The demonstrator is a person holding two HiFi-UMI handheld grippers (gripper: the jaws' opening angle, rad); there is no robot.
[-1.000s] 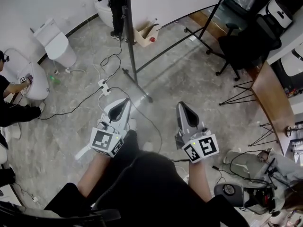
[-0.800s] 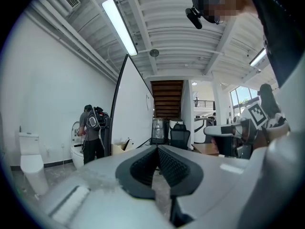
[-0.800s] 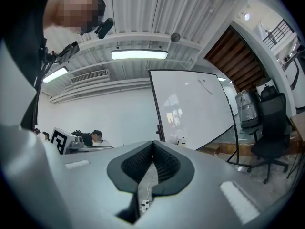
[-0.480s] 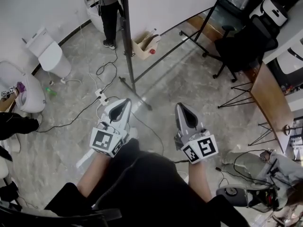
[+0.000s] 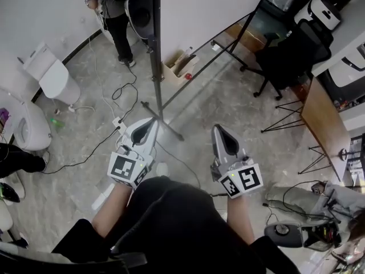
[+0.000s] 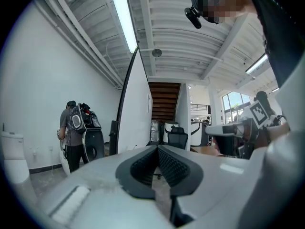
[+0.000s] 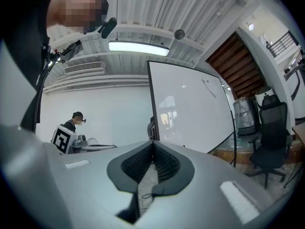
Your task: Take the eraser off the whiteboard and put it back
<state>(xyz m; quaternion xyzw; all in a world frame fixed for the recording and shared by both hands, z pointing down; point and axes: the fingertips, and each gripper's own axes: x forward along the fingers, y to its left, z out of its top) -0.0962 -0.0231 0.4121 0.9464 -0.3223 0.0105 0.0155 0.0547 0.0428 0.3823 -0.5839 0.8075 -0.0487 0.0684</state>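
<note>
Cardboard box [image 5: 174, 70] beside whiteboard [image 5: 211, 7], contents unclear.

Left gripper [image 5: 151, 121], right gripper [image 5: 219, 128] — both carried forward, whiteboard [image 5: 211, 10] nearer

Seen from above, a grey marbled floor [image 5: 228, 113] fills the room. At 10 o'clock a white wall [image 5: 34, 16] runs along it, with a white toilet [image 5: 51, 76] standing against it and a second toilet [image 5: 25, 127] at 9 o'clock. A power strip [image 5: 118, 124] and black cables [image 5: 128, 90] lie near the centre. An open cardboard box [image 5: 181, 66] sits at 12 o'clock. A black office chair [image 5: 288, 56] stands at 2 o'clock, beside a long wooden worktop [image 5: 322, 124] at 3 o'clock. Overhead, a white ribbed ceiling [image 6: 181, 42] carries a lit strip light [image 6: 125, 18]. A wooden staircase [image 6: 164, 101] rises at the back, and bright windows [image 6: 233, 106] lie to its right.
</note>
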